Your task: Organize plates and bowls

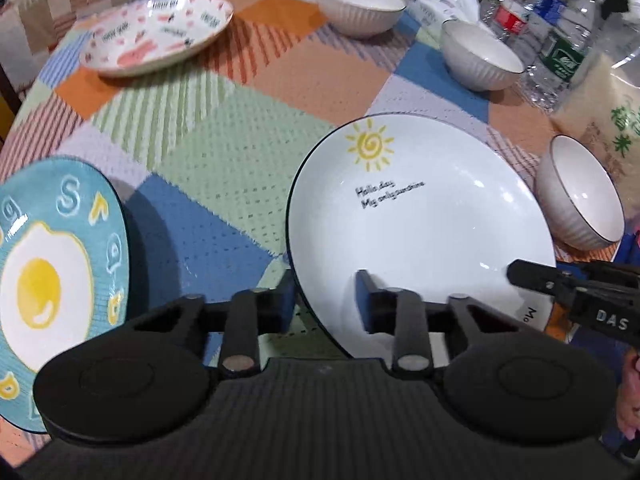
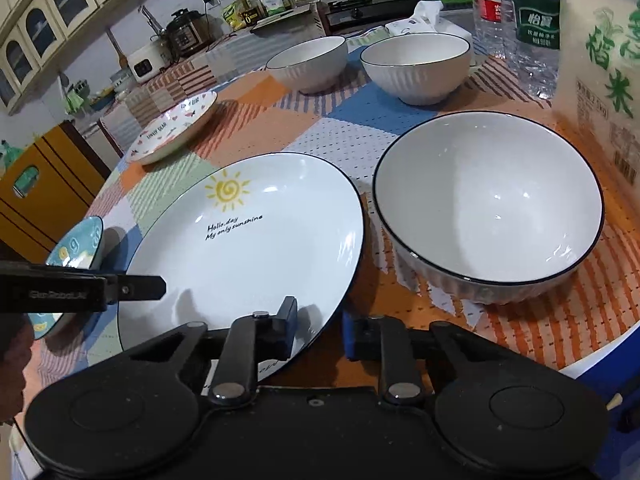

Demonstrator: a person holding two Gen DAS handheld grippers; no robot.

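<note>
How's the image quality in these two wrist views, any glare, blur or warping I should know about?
Left wrist view: motion-softened, the sun plate lettering smeared, mild glare on its glaze, the tablecloth bowed by the fisheye. Right wrist view: sharper, the lettering readable, bright highlights inside the near bowl, cabinets curved at the corner, and the gripper casts a soft shadow on the plate.

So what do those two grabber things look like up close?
Both are black. The left gripper and right gripper each have two round discs, flat linkage bars with silver pins, and fingers with blue pads. A ribbed black body sits between the discs. White lettering runs along each one's side.
</note>
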